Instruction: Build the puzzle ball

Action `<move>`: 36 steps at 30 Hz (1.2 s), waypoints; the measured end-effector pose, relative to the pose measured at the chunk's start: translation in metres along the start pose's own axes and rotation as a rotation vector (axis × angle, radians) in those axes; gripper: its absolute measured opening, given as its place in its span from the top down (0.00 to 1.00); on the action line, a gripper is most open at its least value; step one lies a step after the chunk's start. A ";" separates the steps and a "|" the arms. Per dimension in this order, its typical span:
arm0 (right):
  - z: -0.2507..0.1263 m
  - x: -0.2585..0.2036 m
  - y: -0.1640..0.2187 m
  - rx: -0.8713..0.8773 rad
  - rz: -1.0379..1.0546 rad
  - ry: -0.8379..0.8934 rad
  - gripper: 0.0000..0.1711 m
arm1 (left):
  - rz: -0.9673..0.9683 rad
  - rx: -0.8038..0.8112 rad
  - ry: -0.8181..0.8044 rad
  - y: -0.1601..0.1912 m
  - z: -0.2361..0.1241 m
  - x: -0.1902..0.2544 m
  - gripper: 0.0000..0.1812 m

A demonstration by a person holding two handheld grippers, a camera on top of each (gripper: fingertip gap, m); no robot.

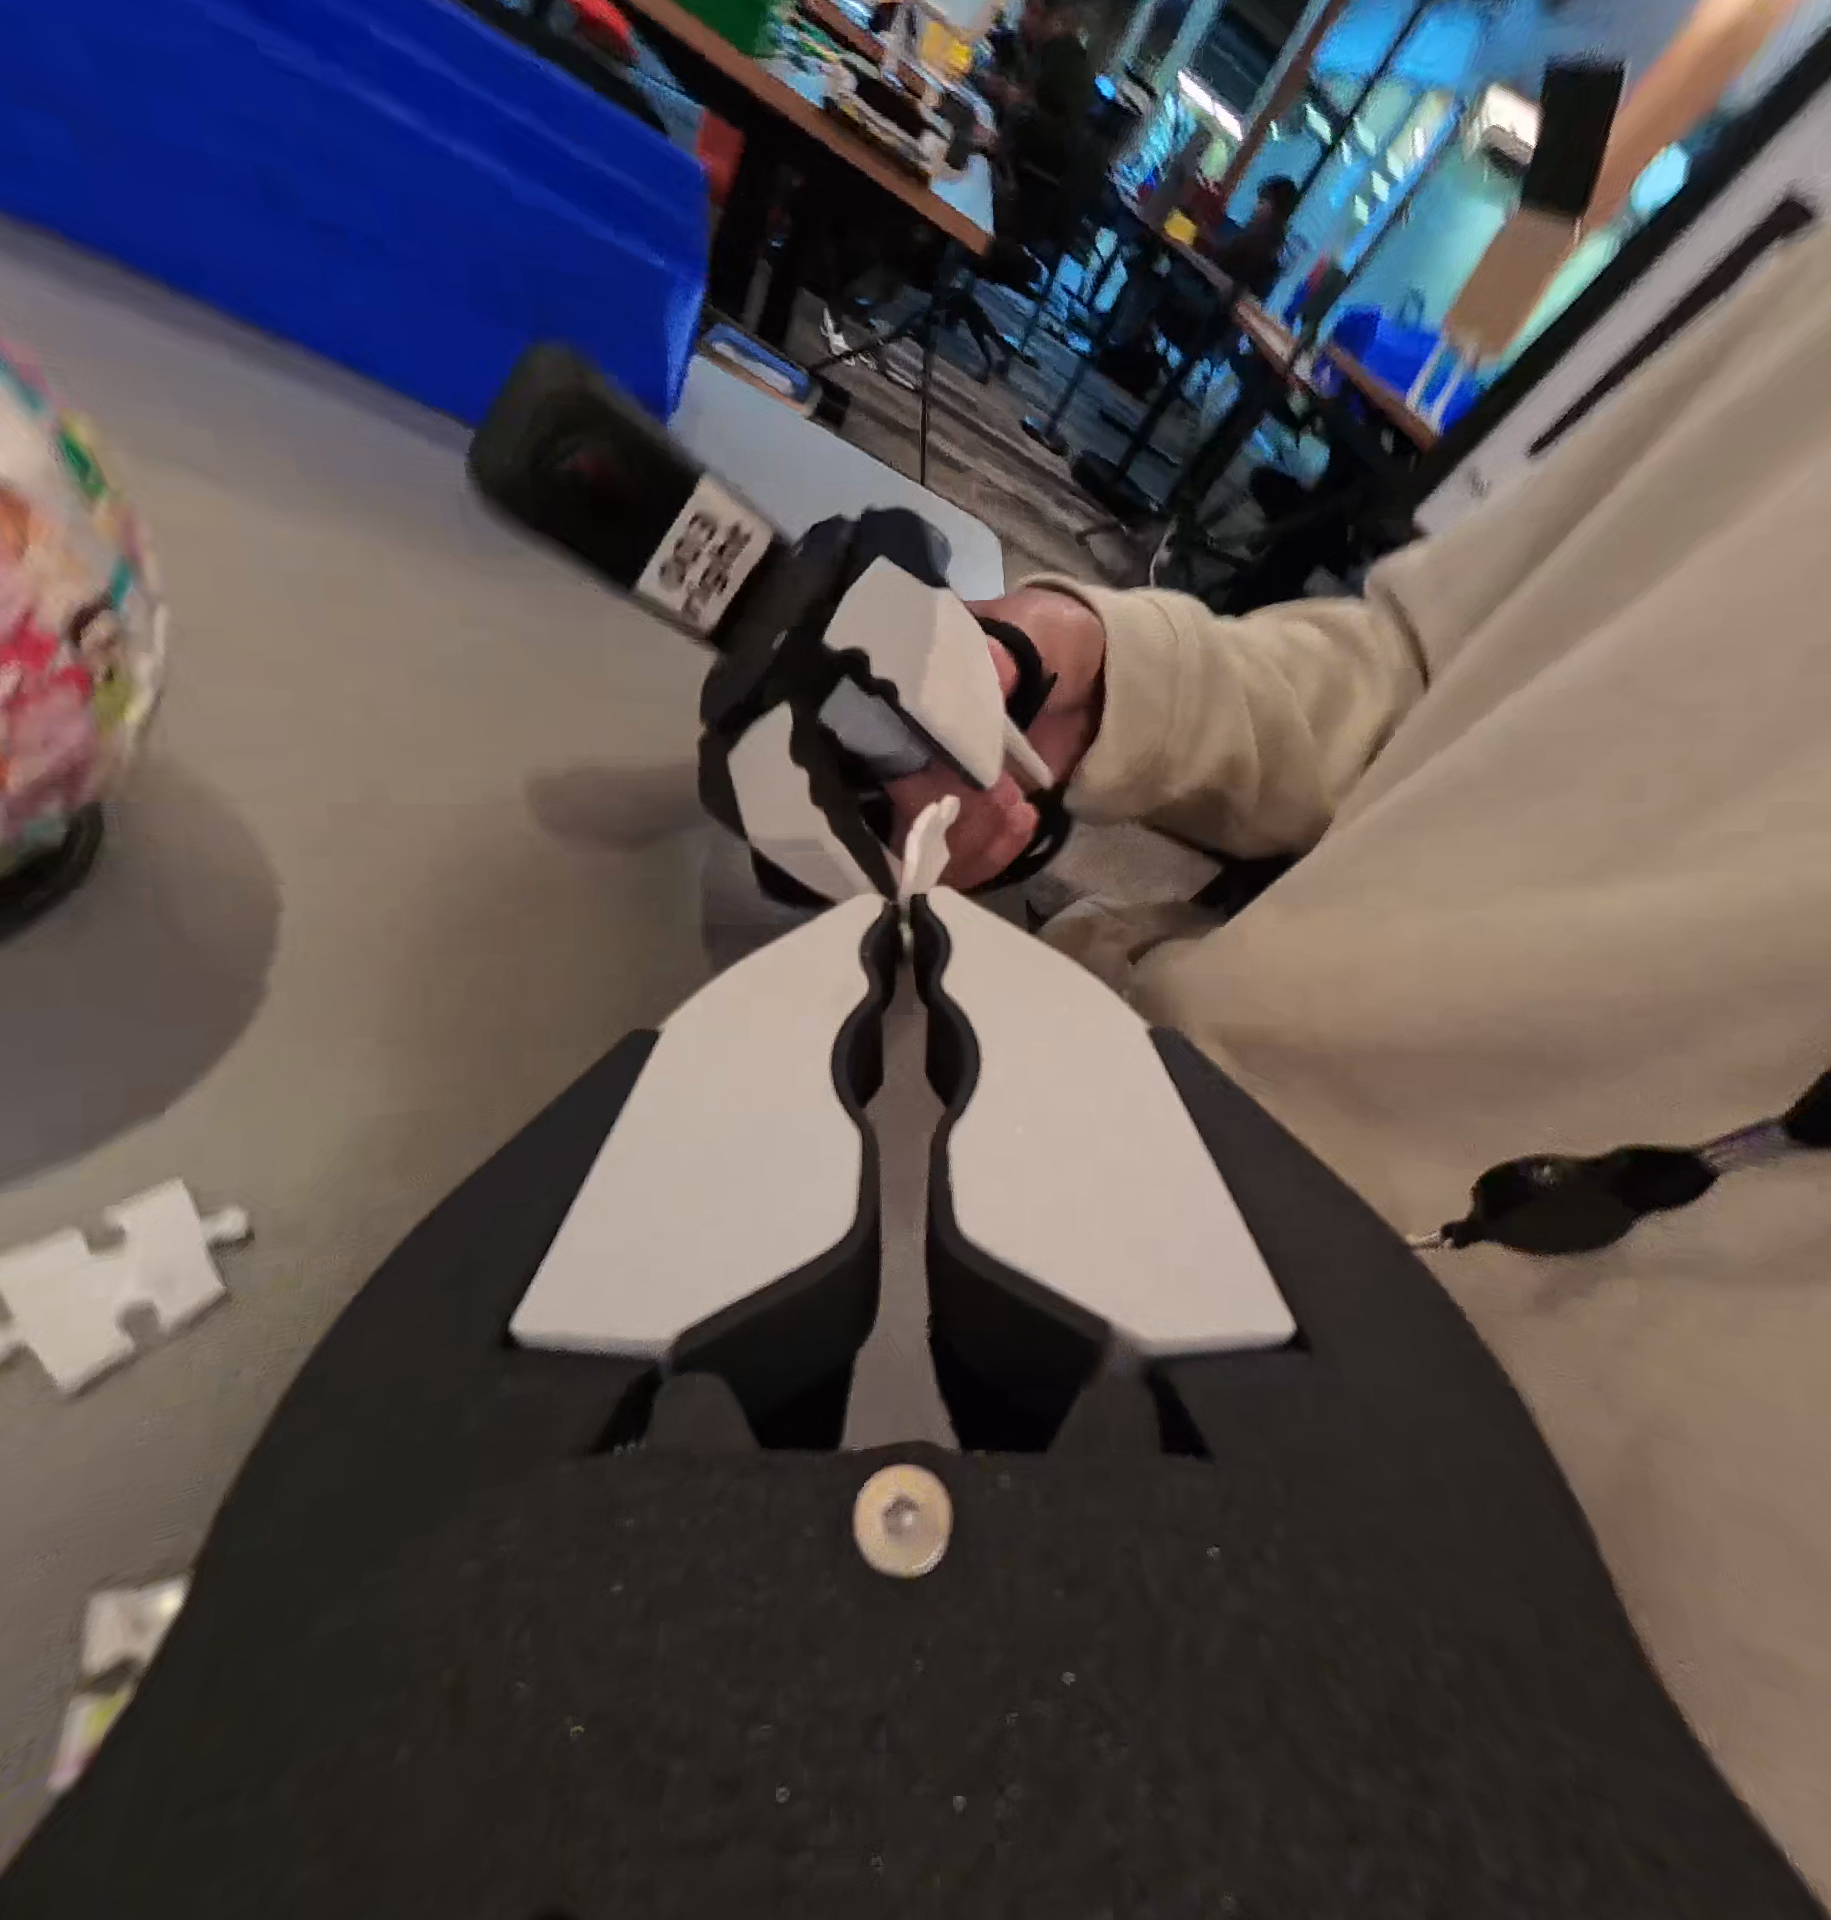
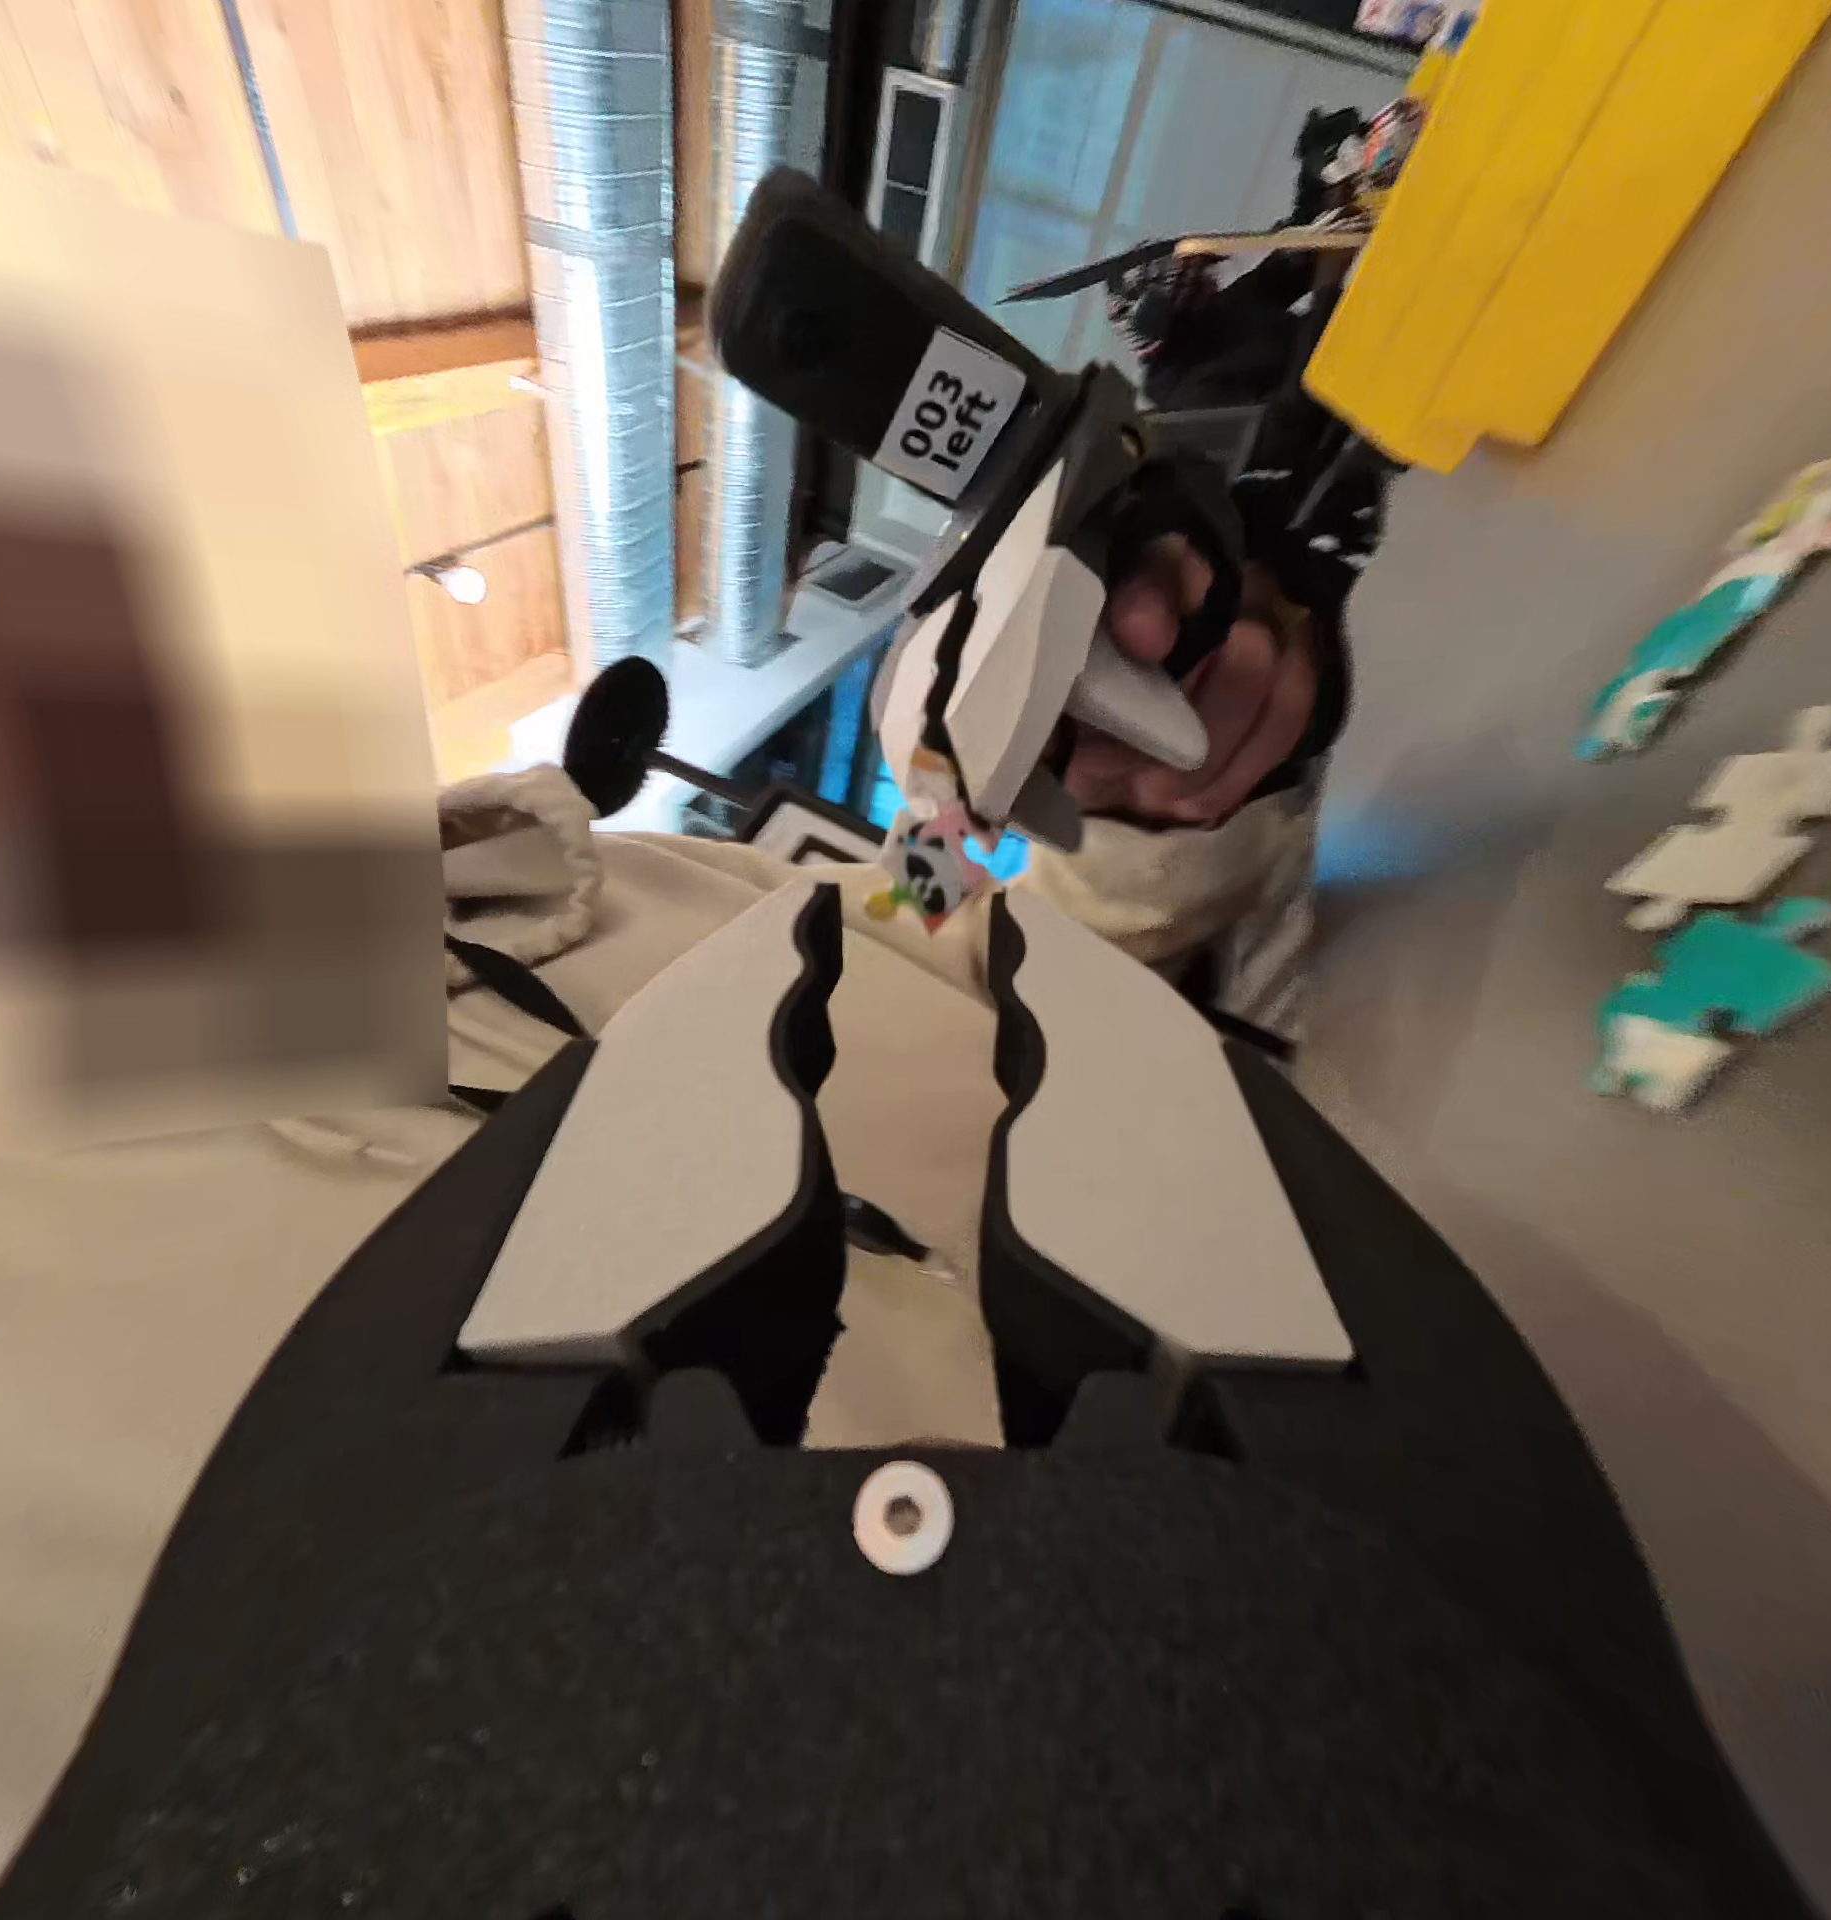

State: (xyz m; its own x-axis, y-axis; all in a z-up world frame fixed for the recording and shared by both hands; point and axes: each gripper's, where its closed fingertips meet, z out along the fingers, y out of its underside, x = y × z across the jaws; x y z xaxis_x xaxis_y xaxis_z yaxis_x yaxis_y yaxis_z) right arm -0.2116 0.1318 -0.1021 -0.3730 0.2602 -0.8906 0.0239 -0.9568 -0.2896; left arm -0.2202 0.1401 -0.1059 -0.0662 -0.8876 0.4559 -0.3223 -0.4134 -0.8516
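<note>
My left gripper is shut on a small puzzle piece, seen edge-on and sticking out past its tips. In the right wrist view the same piece shows a colourful printed face, held in the air by the left gripper. My right gripper is open, with its tips on either side of the piece, not touching it; it also shows in the left wrist view. The partly built colourful puzzle ball stands on a dark base at the far left.
Loose pieces lie on the grey table: white-backed ones near the ball, teal and white ones to the right. A blue bin and a yellow bin stand behind. A beige sleeve is close. Less than 4 cm separates the two grippers' tips.
</note>
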 end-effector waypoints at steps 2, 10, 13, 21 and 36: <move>-0.018 0.020 -0.009 0.015 -0.161 0.206 0.85 | -0.139 0.053 -0.026 0.003 -0.006 -0.010 0.99; -0.007 0.024 -0.014 -0.118 -0.743 0.598 0.93 | -0.423 0.244 -0.017 0.012 -0.010 -0.022 0.99; -0.001 0.023 -0.019 -0.087 -0.736 0.595 0.97 | -0.489 0.294 0.037 0.011 -0.006 -0.018 0.99; -0.006 0.026 -0.015 -0.032 -0.551 0.542 0.99 | -0.411 0.283 -0.002 0.011 -0.007 -0.011 0.95; -0.092 0.055 -0.021 -0.145 -0.589 0.942 0.99 | -0.215 0.080 -0.402 0.051 -0.033 -0.061 0.87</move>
State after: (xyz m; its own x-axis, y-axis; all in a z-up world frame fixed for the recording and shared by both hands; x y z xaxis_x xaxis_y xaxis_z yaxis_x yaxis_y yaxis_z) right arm -0.1477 0.1785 -0.1775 0.4873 0.7204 -0.4935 0.2060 -0.6440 -0.7367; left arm -0.2640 0.1802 -0.1682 0.3709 -0.7817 0.5014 -0.2138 -0.5973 -0.7730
